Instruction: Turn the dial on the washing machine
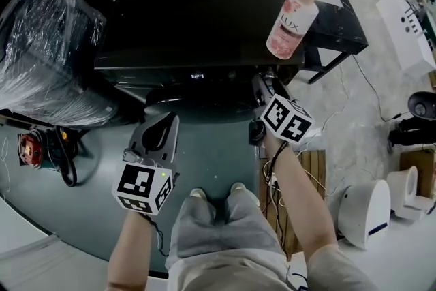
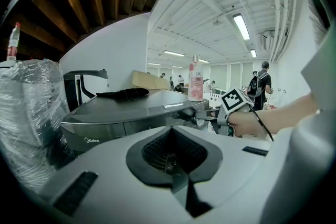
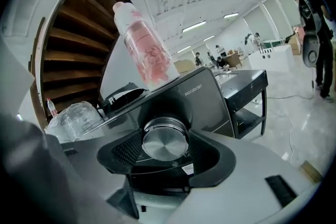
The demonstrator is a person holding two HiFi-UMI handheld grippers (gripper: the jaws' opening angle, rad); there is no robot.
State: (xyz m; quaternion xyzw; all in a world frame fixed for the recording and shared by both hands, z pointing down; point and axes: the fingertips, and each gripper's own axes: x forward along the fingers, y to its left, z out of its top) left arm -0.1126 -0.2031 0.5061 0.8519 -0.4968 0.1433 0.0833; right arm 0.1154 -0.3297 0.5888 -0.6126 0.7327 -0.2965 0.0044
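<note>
A dark washing machine [image 1: 197, 10] stands in front of me, with a pink Lux bottle [image 1: 291, 20] on its top right corner. In the right gripper view the round silver dial [image 3: 165, 140] on the front panel sits between the two black pads. My right gripper [image 3: 165, 150] is shut on it. In the head view the right gripper [image 1: 264, 88] presses against the panel's right end and hides the dial. My left gripper [image 1: 160, 133] hangs lower and left, away from the machine. Its jaws [image 2: 170, 157] meet with nothing between them.
A plastic-wrapped bundle [image 1: 48, 51] stands left of the machine. A black table [image 1: 334, 10] is on its right. A wooden pallet [image 1: 317, 174] and white appliances [image 1: 364, 211] lie on the floor at my right. A black cloth [image 2: 123, 93] rests on the machine's top.
</note>
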